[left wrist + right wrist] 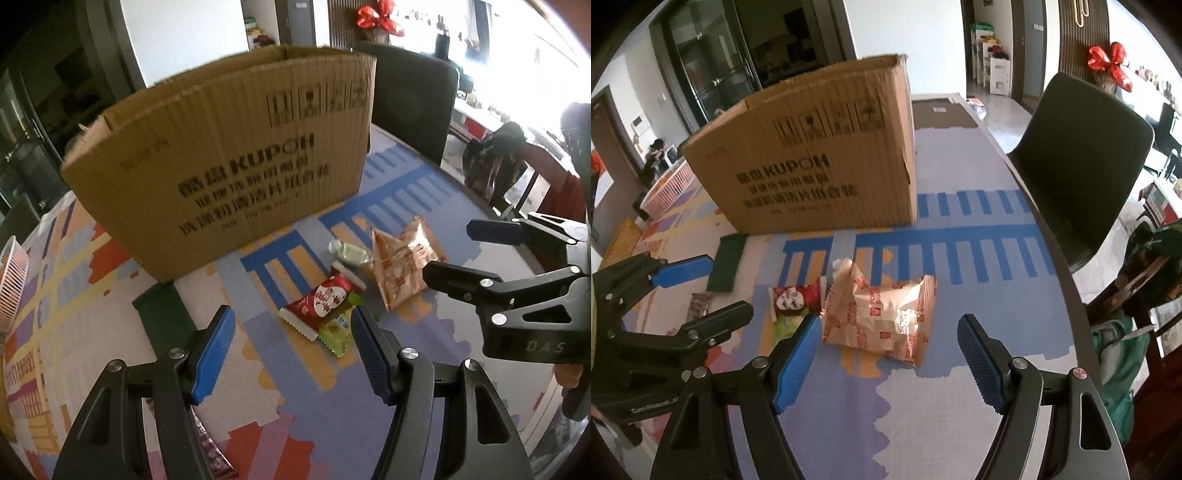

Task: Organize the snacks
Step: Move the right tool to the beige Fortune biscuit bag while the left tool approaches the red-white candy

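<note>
Both grippers are hanging wide open over the snacks, holding nothing.

We are holding our left gripper (291, 354) just above the red snack pack (320, 300) and the small green pack (335, 329), which are touching, and our right gripper (890, 358) in front of the puffy tan bag (882, 317). These snacks are sitting together near the right edge of the table (960, 387), in front of the big cardboard box (820, 155). A dark green pack (164, 315) is lying by the box's front corner. We are guessing the tan bag is light, crinkly and easy to crush, so we should be pinching its sealed end softly. The flat packs look slippery; their zigzag ends seem best.
</note>
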{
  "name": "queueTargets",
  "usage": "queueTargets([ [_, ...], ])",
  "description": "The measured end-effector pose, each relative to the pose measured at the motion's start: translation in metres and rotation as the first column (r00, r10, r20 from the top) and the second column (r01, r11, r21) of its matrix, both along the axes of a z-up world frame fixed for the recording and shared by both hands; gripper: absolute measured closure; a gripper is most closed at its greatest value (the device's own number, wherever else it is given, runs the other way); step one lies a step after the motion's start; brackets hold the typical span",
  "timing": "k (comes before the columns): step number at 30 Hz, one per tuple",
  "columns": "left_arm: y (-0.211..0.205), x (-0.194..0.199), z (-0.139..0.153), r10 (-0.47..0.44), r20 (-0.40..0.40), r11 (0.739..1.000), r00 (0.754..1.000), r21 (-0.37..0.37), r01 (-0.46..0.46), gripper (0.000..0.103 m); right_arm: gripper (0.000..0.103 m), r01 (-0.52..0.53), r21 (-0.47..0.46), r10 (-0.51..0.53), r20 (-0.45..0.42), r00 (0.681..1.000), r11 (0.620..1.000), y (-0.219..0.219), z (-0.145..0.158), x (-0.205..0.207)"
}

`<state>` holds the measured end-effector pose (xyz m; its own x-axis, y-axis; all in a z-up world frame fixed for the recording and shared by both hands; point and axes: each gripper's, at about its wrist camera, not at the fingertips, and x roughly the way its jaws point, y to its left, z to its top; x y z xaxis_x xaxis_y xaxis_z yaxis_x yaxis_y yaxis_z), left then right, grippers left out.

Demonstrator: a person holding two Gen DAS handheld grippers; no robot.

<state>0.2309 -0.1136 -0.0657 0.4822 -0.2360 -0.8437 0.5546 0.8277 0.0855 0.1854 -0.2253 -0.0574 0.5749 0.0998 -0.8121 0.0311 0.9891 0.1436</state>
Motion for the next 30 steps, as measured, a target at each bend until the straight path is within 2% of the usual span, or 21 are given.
queueTargets([
  [15,-0.014,0.025,-0.030,-0.035,-0.047,0.998,0.998,0.055,0.038,0.039,0.027,-0.004,0.012,0.004,-0.059,0.998,1.000,0.001,-0.022,0.015],
  [26,-0.009,0.036,-0.040,-0.015,-0.106,1.000,0.994,0.008,0.016,0.040,0.027,0.006,0.053,-0.002,-0.080,0.997,0.999,-0.002,-0.037,0.025],
  [30,-0.007,0.040,-0.043,-0.006,-0.133,1.000,0.991,-0.015,0.004,0.047,0.027,0.008,0.059,-0.003,-0.080,0.997,0.998,-0.002,-0.040,0.028],
])
